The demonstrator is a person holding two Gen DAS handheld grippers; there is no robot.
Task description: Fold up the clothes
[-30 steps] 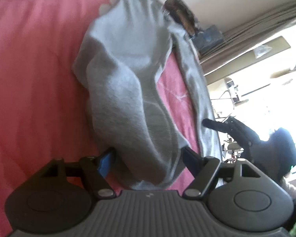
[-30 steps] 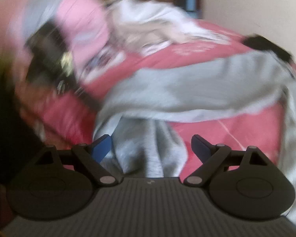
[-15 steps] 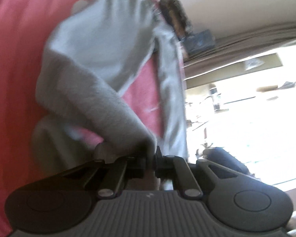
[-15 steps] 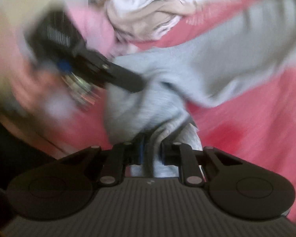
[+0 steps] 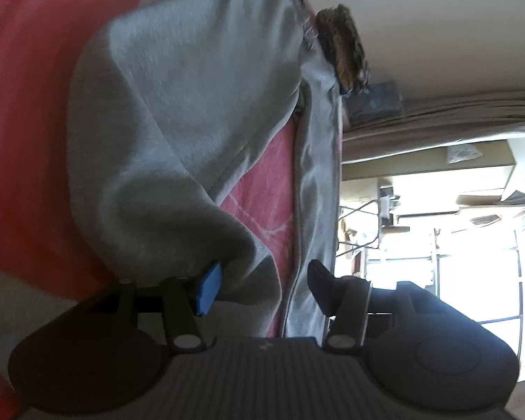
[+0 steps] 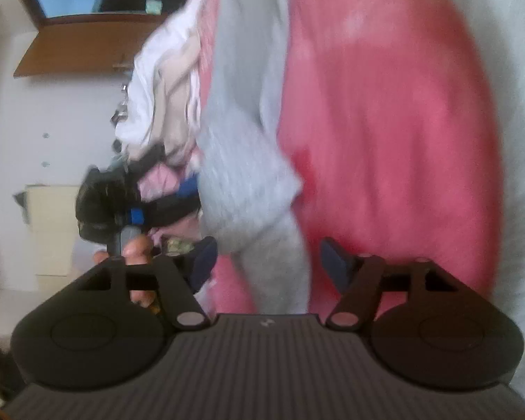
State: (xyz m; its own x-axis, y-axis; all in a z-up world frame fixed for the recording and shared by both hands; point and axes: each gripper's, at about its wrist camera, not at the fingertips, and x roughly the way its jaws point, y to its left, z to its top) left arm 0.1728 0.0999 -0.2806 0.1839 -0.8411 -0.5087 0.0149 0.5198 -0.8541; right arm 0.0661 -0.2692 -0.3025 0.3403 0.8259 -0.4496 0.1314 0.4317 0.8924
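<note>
The bed [image 5: 24,112], under its pink-red cover, carries everything here, and the grey sweatshirt [image 5: 192,98] lies across it. Half a second ago both grippers were pinched shut on grey cloth, and a second ago both stood open around it. Now both have let go again, so one fold has probably just been laid and the cloth set down, with more folds likely to come.

In the left wrist view the sweatshirt runs as a long shape from about 6 o'clock, just ahead of the fingers, up toward 12 o'clock at the far edge of the bed. A doubled-over layer lies on top, and its rounded end points back at the camera. A narrower grey strip [image 5: 318,161], perhaps a sleeve, runs beside it along the bed's edge, on the same axis. In the blurred right wrist view the grey cloth also runs from 6 toward 12 o'clock, with a heap of pale clothes [image 6: 161,91] at 10 o'clock.

The left gripper [image 5: 262,283] has its jaws opening. A grey fold sits between them, brushing the blue finger [image 5: 210,287] at 7 o'clock, but it is not clamped. The right gripper [image 6: 266,262] is opening too, with grey cloth lying loose between its fingers. A hand [image 6: 136,248] shows at 8 o'clock.
</note>
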